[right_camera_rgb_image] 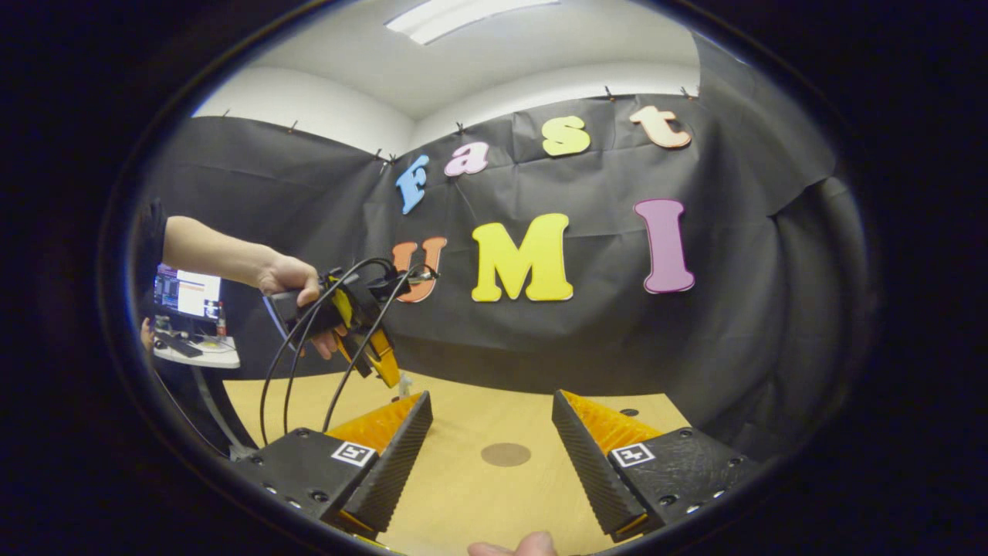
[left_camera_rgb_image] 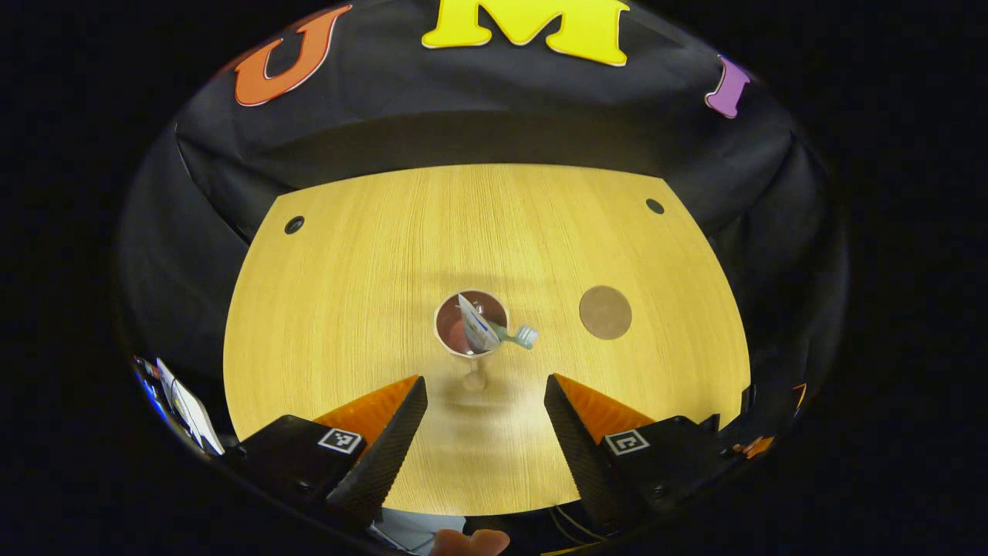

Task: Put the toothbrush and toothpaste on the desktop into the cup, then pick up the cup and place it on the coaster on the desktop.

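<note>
The toothbrush (left_camera_rgb_image: pixel 519 335) and toothpaste (left_camera_rgb_image: pixel 475 324) are seen inside the cup (left_camera_rgb_image: pixel 471 323) mid-desktop (left_camera_rgb_image: pixel 347 309), well apart from the coaster (left_camera_rgb_image: pixel 605 313), with left gripper (left_camera_rgb_image: pixel 485 390) and right gripper (right_camera_rgb_image: pixel 492 408) held empty, jaws spread.

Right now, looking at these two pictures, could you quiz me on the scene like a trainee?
1. True or false: the toothbrush and toothpaste already stand in the cup.
2. Where is the coaster? A) under the cup B) bare on the desktop, apart from the cup C) inside the cup
3. Fill in: the left gripper hovers above the cup with its jaws ____.

Key: 1 true; 2 B; 3 open.
</note>
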